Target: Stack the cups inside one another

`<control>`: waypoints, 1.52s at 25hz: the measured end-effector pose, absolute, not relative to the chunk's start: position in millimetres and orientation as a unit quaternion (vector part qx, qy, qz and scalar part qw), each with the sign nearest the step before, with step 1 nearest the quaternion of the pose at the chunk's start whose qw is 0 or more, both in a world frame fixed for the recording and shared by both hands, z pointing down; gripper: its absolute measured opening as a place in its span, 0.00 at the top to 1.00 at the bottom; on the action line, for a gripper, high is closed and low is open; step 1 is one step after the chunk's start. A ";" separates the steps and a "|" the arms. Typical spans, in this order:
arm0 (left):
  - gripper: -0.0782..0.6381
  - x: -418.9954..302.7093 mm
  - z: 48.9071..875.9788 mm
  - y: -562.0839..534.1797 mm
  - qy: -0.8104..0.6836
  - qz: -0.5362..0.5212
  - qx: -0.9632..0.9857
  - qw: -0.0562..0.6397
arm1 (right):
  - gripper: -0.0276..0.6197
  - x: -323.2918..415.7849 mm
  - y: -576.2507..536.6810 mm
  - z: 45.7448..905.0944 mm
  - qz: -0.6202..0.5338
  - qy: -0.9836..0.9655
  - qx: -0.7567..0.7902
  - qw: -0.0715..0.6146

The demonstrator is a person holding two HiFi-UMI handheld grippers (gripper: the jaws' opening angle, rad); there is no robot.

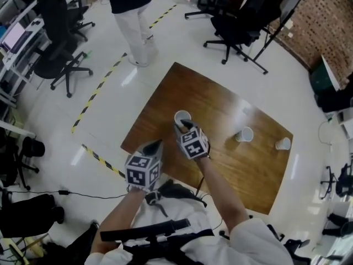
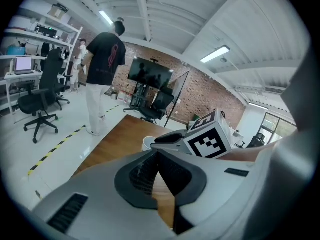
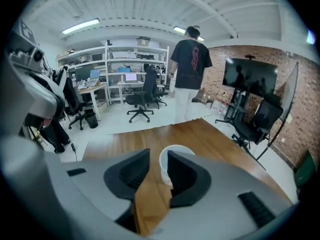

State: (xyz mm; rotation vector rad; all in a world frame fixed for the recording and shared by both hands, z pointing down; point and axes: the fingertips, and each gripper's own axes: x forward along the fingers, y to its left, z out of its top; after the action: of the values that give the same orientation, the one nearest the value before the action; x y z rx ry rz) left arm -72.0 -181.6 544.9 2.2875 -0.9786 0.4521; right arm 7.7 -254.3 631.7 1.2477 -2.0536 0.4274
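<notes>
Three white cups stand on the wooden table (image 1: 220, 164): one near the far left corner (image 1: 182, 116), two to the right (image 1: 245, 134) (image 1: 283, 143). My right gripper (image 1: 184, 127) hovers at the near side of the left cup with its jaws open. In the right gripper view the same cup (image 3: 175, 155) shows just beyond the gap of the right gripper (image 3: 157, 161), partly behind the right-hand jaw, with nothing between the pads. My left gripper (image 1: 155, 145) is lower left over the table edge. Its jaws meet at the tips, empty (image 2: 156, 154). The cup (image 2: 148, 143) peeks out beside the right gripper's marker cube (image 2: 210, 140).
A person in white trousers (image 1: 138, 32) stands beyond the table's far corner. Office chairs (image 1: 60, 57) (image 1: 237, 24) sit on the white floor. Yellow-black tape (image 1: 94, 95) runs along the left. Desks with monitors (image 3: 110, 79) line the far wall.
</notes>
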 end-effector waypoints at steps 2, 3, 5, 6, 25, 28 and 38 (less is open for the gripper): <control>0.89 -73.1 547.4 -181.9 -0.373 0.171 0.860 0.304 | 0.74 5.7 -258.1 638.0 0.165 -0.790 0.475 0.349; 0.89 -73.6 548.7 -181.6 -0.375 0.172 0.858 0.305 | 0.74 4.8 -259.8 641.0 0.166 -0.790 0.473 0.352; 0.89 -74.8 550.9 -180.8 -0.379 0.173 0.856 0.307 | 0.75 3.5 -263.1 647.0 0.168 -0.788 0.471 0.359; 0.89 -75.7 551.8 -180.4 -0.381 0.175 0.855 0.307 | 0.76 2.8 -264.5 650.0 0.169 -0.786 0.470 0.364; 0.89 -82.2 555.6 -185.9 -0.389 0.185 0.849 0.306 | 0.85 -5.9 -279.0 664.3 0.173 -0.775 0.467 0.389; 0.89 -83.2 557.4 -186.5 -0.388 0.185 0.849 0.306 | 0.89 -7.7 -280.9 661.9 0.167 -0.777 0.467 0.388; 0.89 -76.7 554.9 -187.9 -0.368 0.192 0.859 0.298 | 0.90 4.3 -270.2 653.0 0.188 -0.769 0.483 0.373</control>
State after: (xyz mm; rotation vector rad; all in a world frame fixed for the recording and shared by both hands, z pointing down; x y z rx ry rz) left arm -76.7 -187.9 554.9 2.2838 -0.9789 0.5113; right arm 4.3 -270.2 653.0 1.2380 -1.9706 0.4818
